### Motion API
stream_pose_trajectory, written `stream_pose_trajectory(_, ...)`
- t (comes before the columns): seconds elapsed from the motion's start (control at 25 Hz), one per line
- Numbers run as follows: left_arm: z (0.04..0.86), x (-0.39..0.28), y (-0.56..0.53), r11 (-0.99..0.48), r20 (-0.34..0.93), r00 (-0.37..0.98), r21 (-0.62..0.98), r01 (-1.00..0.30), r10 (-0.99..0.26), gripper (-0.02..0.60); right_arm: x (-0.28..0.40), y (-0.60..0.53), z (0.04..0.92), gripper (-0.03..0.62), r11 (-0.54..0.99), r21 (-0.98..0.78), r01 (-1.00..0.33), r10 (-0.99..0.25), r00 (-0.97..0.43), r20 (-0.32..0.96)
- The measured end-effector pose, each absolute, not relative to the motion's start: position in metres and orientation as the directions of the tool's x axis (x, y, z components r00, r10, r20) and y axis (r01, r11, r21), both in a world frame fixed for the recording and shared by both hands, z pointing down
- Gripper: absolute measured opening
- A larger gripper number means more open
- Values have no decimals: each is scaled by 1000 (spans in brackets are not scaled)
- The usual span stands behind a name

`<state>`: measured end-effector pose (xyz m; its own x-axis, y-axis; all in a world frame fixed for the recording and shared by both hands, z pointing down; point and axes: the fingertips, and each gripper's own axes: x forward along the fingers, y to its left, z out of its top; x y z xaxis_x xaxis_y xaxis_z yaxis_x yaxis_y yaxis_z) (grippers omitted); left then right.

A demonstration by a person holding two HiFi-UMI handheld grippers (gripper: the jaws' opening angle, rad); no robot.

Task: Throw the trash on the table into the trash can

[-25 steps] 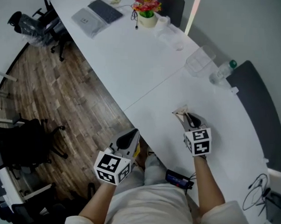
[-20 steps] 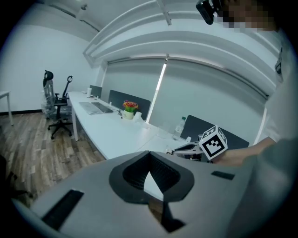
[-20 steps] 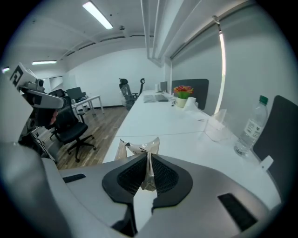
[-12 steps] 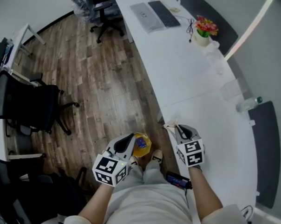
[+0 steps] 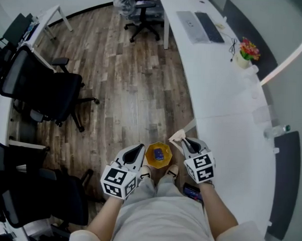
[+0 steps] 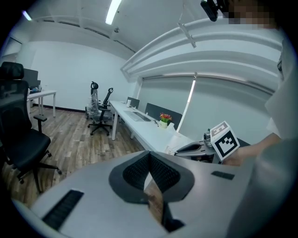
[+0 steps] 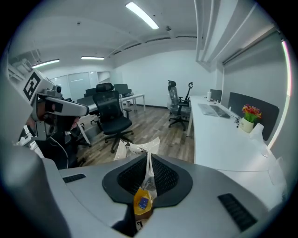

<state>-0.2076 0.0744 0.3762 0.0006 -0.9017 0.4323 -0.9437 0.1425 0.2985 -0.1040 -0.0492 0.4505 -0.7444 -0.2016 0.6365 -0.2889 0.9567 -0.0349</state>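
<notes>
Step in hand: carrying the trash from the table [image 5: 225, 126] to the trash can [image 5: 150, 158] and letting it go.
Right gripper [image 5: 183, 140]: claw pinched on a thin white wrapper scrap [image 5: 177, 135], which sticks out past the tips.
Left gripper [image 5: 140, 148]: claw pressed together, with nothing in it, beside the can's left edge.
Where the trash is: off the table, held over the floor just right of the yellow can on the floor by the person's feet. In the right gripper view the can shows through the gap below the pads.
Doing it well: I judge the scrap is not yet over the opening. Move the tips left until they are above the middle of the can, lower them close to the rim, then spread the claw. Light paper may drift or cling to a pad, so a low release is safer.
Grippers: two.
Trash cans: one.
Scraps held: one.
Items already in the can: one, a blue item [image 5: 158, 154].
On the table: one flower pot [image 5: 246, 49], one keyboard [image 5: 209, 26], one bottle [image 5: 278, 131].
Office chairs [image 5: 47, 88]: several; exact count unclear at the frame edges.
</notes>
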Motion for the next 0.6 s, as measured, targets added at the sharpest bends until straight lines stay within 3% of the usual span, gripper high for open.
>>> stream_pose_trajectory(0.6,383,-223,95,126,433,25,317,-940,-901,2,-123,-24,450,52,961,-44,-274,-183,-745,641)
